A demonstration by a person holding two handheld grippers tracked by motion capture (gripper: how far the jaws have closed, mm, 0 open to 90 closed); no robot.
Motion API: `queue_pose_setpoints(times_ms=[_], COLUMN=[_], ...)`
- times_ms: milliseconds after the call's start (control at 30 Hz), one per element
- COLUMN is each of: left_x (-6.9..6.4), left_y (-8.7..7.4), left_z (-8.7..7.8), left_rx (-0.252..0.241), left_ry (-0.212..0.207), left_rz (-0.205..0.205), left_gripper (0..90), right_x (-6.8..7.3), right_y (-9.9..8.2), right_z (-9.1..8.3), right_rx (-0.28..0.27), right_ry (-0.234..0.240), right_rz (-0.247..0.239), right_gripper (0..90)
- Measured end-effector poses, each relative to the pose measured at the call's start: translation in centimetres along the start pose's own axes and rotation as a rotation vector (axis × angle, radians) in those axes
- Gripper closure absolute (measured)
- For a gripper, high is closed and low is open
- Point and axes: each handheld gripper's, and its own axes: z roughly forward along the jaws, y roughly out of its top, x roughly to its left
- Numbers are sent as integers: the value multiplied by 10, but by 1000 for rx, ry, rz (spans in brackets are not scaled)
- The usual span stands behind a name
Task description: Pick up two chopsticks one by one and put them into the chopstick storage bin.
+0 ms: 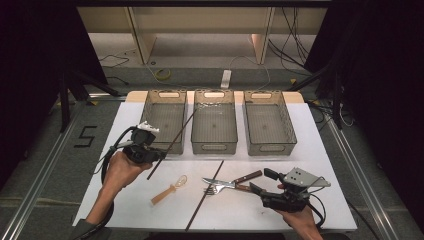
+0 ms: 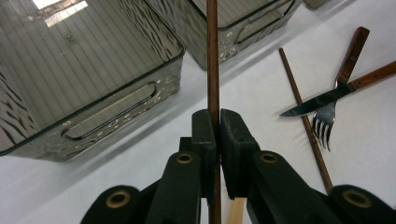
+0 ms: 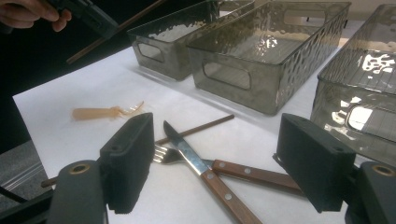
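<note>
My left gripper (image 1: 159, 156) (image 2: 215, 116) is shut on a dark brown chopstick (image 1: 180, 132) (image 2: 212, 70), held above the table in front of the left grey bin (image 1: 148, 107). The stick slants up toward the middle bin (image 1: 214, 147). A second chopstick (image 1: 205, 195) (image 3: 201, 128) lies flat on the white paper. Beside it a wooden-handled knife (image 1: 235, 181) (image 3: 187, 151) crosses a fork (image 1: 212, 190) (image 3: 163, 154). My right gripper (image 1: 262, 181) (image 3: 217, 140) rests open just right of them, with nothing between its jaws. A tan utensil (image 1: 170, 190) (image 3: 102, 113) lies to the left.
A third grey bin (image 1: 290, 122) stands at the back right; the bins look empty. The white paper (image 1: 320, 150) covers the table, with free room on the right side and at the front left. Cables run across the floor behind the table.
</note>
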Motion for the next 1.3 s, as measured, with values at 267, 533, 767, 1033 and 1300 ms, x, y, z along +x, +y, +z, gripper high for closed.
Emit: queue_pose_setpoints(times_ms=[267, 533, 767, 1033, 1300], left_x=[14, 29, 52, 77, 88], left_y=[18, 35, 52, 59, 70], left_z=[1, 6, 8, 22, 28], left_rx=[-34, -55, -104, -95, -81], left_ry=[8, 24, 62, 75, 123], left_rz=[-35, -65, -109, -159, -160], left_gripper=[844, 844, 844, 844, 844], right_x=[-1, -1, -1, -1, -1], right_y=[0, 0, 0, 0, 0], right_z=[0, 0, 0, 0, 0], right_rx=[1, 1, -1, 1, 1], right_ry=[0, 2, 2, 10, 11], right_rz=[4, 5, 7, 10, 13], right_gripper=[285, 284, 284, 284, 284])
